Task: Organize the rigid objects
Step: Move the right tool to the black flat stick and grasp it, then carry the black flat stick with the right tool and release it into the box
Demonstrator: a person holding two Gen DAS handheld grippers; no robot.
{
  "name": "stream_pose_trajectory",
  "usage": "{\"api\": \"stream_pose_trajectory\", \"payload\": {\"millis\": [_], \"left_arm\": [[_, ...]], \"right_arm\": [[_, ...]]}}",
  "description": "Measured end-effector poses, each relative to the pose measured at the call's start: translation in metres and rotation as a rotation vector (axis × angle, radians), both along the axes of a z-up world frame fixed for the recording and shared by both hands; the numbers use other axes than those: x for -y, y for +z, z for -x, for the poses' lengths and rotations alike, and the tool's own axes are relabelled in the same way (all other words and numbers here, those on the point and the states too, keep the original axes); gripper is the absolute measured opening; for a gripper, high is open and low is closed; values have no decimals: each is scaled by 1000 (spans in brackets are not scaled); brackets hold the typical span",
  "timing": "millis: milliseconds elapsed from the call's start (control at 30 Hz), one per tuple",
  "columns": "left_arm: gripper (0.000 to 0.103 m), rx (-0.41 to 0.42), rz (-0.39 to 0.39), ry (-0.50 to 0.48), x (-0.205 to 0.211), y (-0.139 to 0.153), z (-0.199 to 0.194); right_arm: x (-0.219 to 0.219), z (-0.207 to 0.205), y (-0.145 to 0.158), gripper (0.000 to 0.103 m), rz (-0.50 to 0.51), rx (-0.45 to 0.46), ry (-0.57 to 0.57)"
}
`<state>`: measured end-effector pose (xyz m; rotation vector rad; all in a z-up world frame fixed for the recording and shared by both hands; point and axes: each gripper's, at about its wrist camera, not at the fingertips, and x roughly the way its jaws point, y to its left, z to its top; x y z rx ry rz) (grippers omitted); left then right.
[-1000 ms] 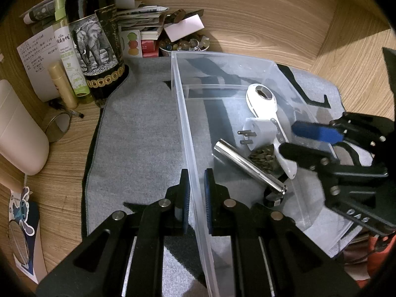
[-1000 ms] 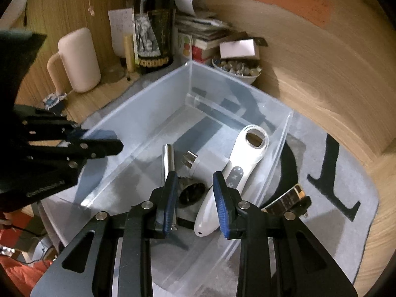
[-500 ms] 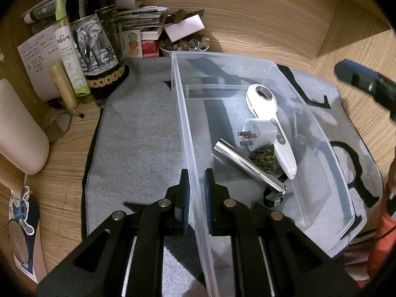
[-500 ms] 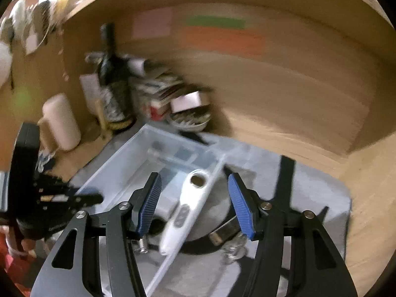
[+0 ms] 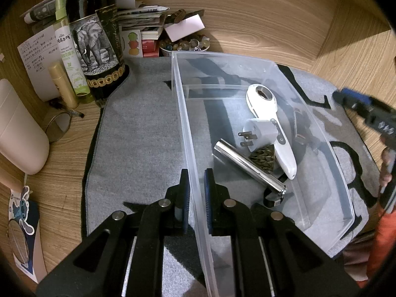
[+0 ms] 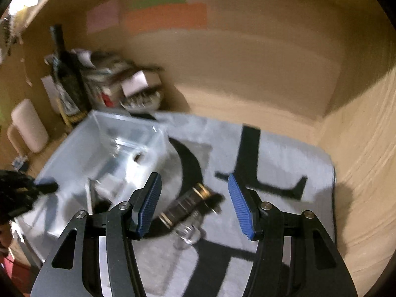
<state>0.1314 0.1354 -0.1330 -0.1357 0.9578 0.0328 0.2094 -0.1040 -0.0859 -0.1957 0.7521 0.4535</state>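
On a wooden bench [image 5: 272, 19] with grey mat [image 5: 138, 133]: left hand-held gripper [image 5: 196, 185] clamped on clear bin [image 5: 319, 133] wall; right hand-held gripper [image 6: 194, 203] spread wide, empty, above dark gold-banded cylinder [image 6: 185, 205] beside bin.

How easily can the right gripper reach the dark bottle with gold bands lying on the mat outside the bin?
Probably yes. The right gripper hangs above the dark bottle with its jaws wide open. The bottle lies on the grey mat, outside the clear bin, and nothing covers it.
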Motion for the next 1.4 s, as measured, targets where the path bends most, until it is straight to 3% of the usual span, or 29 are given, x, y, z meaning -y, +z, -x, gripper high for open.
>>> {"api": "stream_pose_trajectory", "payload": {"millis": [300, 467, 800, 933, 1167, 1400], "left_arm": [[10, 0, -1, 0, -1, 0, 0], [10, -1, -1, 0, -1, 0, 1], [10, 0, -2, 0, 0, 0, 1], [10, 0, -2, 0, 0, 0, 1], [10, 0, -2, 0, 0, 0, 1], [10, 0, -3, 1, 0, -1, 1]], "right_arm": [[4, -20, -55, 53, 82, -156, -3], [4, -29, -66, 53, 104, -173, -15], [-2, -50, -74, 50, 81, -176, -2], [-4, -48, -74, 32, 78, -159, 20], [-1, -42, -68, 32, 80, -133, 1], [-3, -29, -44, 32, 50, -70, 6]]}}
